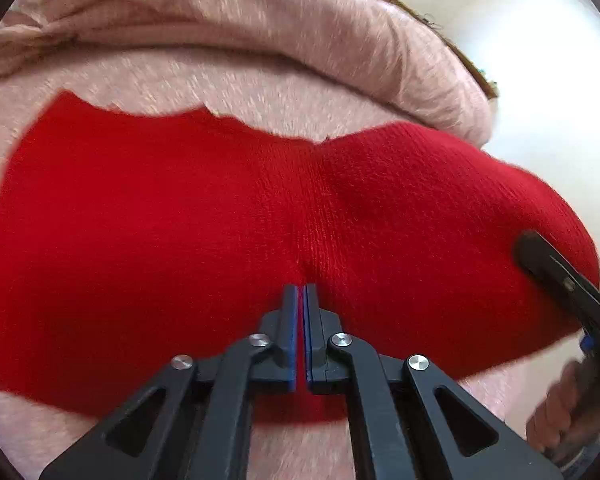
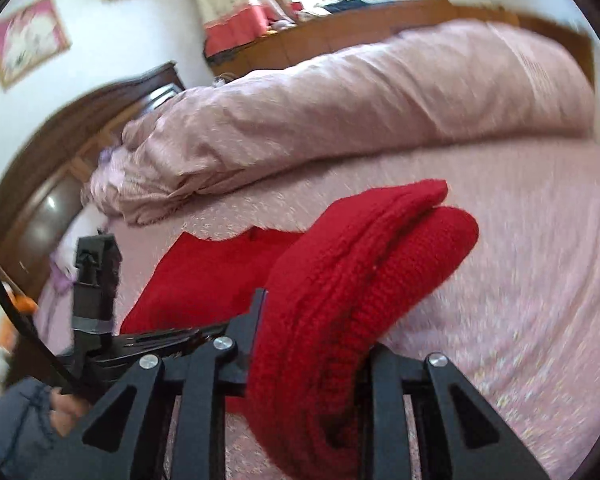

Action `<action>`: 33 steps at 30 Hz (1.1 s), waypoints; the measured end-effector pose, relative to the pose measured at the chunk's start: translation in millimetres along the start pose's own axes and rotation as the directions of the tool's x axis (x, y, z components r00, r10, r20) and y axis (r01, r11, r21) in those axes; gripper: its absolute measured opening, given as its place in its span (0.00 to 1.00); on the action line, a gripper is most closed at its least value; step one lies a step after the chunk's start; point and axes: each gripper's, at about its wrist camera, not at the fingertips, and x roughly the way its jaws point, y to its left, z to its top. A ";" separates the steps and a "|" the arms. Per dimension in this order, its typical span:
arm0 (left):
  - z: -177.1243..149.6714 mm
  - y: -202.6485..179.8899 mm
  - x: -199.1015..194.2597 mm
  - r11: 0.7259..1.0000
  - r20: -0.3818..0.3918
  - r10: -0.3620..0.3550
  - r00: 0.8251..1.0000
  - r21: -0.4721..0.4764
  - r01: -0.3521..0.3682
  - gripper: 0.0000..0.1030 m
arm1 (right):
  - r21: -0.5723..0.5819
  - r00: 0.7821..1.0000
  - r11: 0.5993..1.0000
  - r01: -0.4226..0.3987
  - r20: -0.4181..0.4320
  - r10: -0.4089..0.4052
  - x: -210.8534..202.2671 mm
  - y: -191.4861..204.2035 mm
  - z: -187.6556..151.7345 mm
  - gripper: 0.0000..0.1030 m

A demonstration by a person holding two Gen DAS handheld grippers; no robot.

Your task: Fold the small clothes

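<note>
On my left, the left gripper has its blue-padded jaws pressed together on a thin pinch of the red knitted garment, at the garment's near edge about midway along it. The garment lies on the pink bedsheet near the bed's front edge, its long axis running side to side across my view, so most of the knit stretches away beyond the pinch toward the rolled pink duvet. The knit is fine-ribbed, soft and thick, and it puckers into a crease where the jaws bite.

On the right, the right gripper is clamped on a bunched end of the same garment, lifted off the sheet; the thick folded wad fills the gap between the jaws and curls over in two rounded lobes. I judge this raised right end is the part to carry across toward the left, over the flat portion, with the left pinch serving as the anchor.
</note>
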 end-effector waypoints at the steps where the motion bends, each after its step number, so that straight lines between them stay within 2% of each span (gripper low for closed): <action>1: 0.1 -0.5 -10.6 1.000 0.010 0.015 1.000 0.016 -0.016 0.00 | -0.025 1.000 1.000 0.017 -0.006 -0.017 0.3 11.9 5.5 0.24; 4: -1.2 15.3 -56.2 0.989 0.061 0.104 0.993 0.098 -0.110 0.00 | -0.104 0.993 0.989 0.103 -0.045 -0.108 11.5 51.7 24.9 0.24; 6: -2.9 35.5 -81.2 0.981 0.119 0.149 0.982 0.111 -0.162 0.00 | -0.135 0.986 0.980 0.144 -0.062 -0.153 20.9 72.4 32.8 0.24; 9: -2.8 74.3 -105.0 0.982 0.154 0.172 0.973 0.050 -0.182 0.00 | -0.171 0.971 0.963 0.206 -0.084 -0.223 38.2 109.3 43.1 0.24; 11: -1.2 98.8 -112.9 0.985 0.151 0.166 0.974 0.010 -0.170 0.00 | -0.208 0.958 0.946 0.249 -0.089 -0.272 49.3 133.8 45.8 0.24; 13: -0.4 120.4 -118.2 0.981 0.143 0.192 0.971 -0.019 -0.192 0.00 | -0.250 0.947 0.928 0.276 -0.092 -0.307 60.8 157.6 47.0 0.24; 15: -2.7 136.8 -124.5 0.979 0.133 0.205 0.970 -0.039 -0.202 0.00 | -0.285 0.944 0.916 0.284 -0.085 -0.319 69.1 179.3 47.8 0.24; 19: -8.6 163.2 -138.0 0.976 0.135 0.215 0.967 -0.057 -0.210 0.00 | -0.303 0.946 0.912 0.278 -0.080 -0.315 93.2 220.7 42.8 0.24; 21: -13.0 173.2 -136.9 0.967 0.123 0.253 0.960 -0.051 -0.249 0.00 | -0.315 0.942 0.906 0.282 -0.089 -0.324 115.7 240.9 32.5 0.24; 24: -18.6 183.5 -133.5 0.962 0.095 0.272 0.958 -0.051 -0.268 0.00 | -0.362 0.940 0.890 0.277 -0.089 -0.329 158.5 271.2 3.7 0.24; 28: -20.4 190.5 -129.1 0.958 0.073 0.286 0.955 -0.049 -0.283 0.00 | -0.392 0.947 0.885 0.251 -0.092 -0.309 190.2 285.7 -31.8 0.25; 30: -20.1 190.0 -129.1 0.960 0.072 0.278 0.958 -0.047 -0.275 0.00 | -0.394 0.959 0.892 0.221 -0.077 -0.272 188.2 285.9 -37.3 0.34; 33: -19.4 185.3 -132.1 0.968 0.073 0.249 0.966 -0.047 -0.246 0.00 | -0.346 0.990 0.931 0.113 -0.041 -0.136 163.5 275.9 -31.9 0.44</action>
